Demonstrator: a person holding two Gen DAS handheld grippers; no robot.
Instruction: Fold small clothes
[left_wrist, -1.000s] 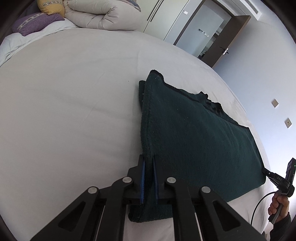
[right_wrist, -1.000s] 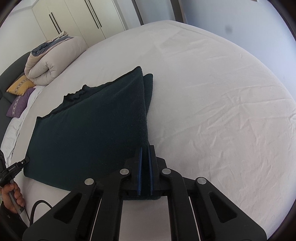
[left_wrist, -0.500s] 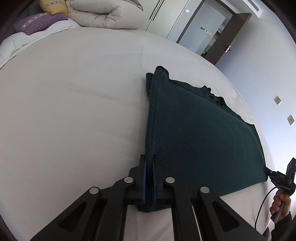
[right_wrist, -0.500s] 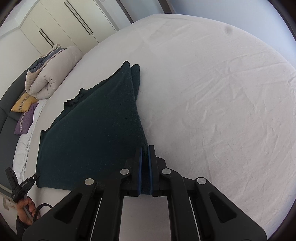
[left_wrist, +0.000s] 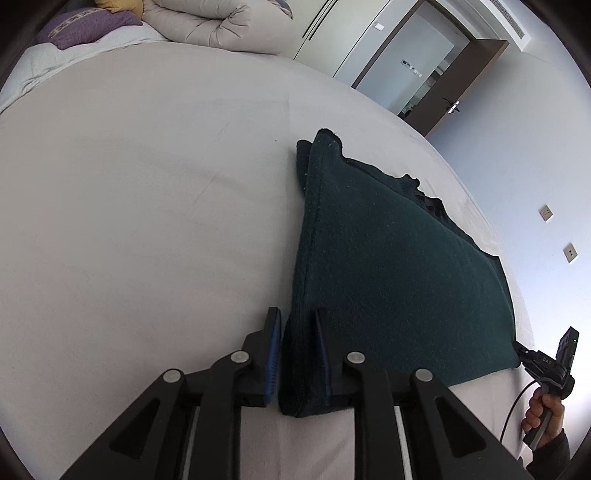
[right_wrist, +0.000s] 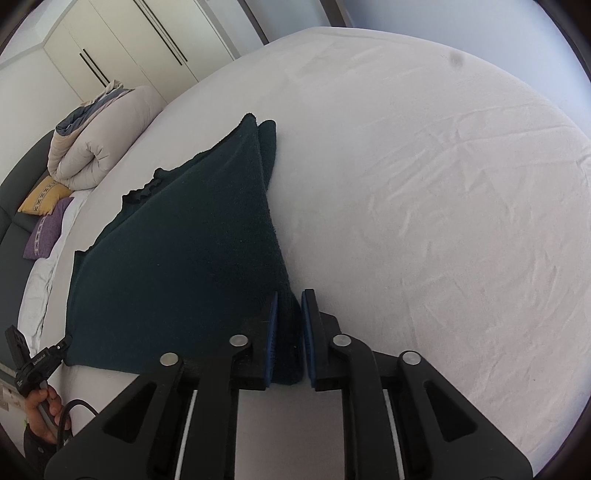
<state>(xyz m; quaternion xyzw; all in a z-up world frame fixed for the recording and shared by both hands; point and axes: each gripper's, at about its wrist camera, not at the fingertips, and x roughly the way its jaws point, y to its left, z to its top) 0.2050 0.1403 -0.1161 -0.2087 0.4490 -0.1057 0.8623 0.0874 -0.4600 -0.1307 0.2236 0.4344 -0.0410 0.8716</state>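
Observation:
A dark green garment (left_wrist: 388, 266), folded double, lies flat on the white bed sheet (left_wrist: 129, 221). My left gripper (left_wrist: 296, 314) straddles its near left corner. Its jaws are opening: the left pad stands clear of the cloth and the right one only rests beside it. In the right wrist view the same garment (right_wrist: 184, 240) stretches away to the left. My right gripper (right_wrist: 291, 295) straddles its near right corner with jaws opening, and the folded edge sits loose between the blue pads.
A rolled beige duvet (left_wrist: 221, 22) and purple and yellow pillows (right_wrist: 48, 218) lie at the head of the bed. White wardrobes (right_wrist: 122, 48) and an open brown door (left_wrist: 461, 81) stand beyond. A hand (left_wrist: 543, 413) grips the other handle at the garment's far corner.
Both grippers were shut on the garment's near corners; now both pairs of jaws have parted. The garment's front edge has settled lower onto the sheet.

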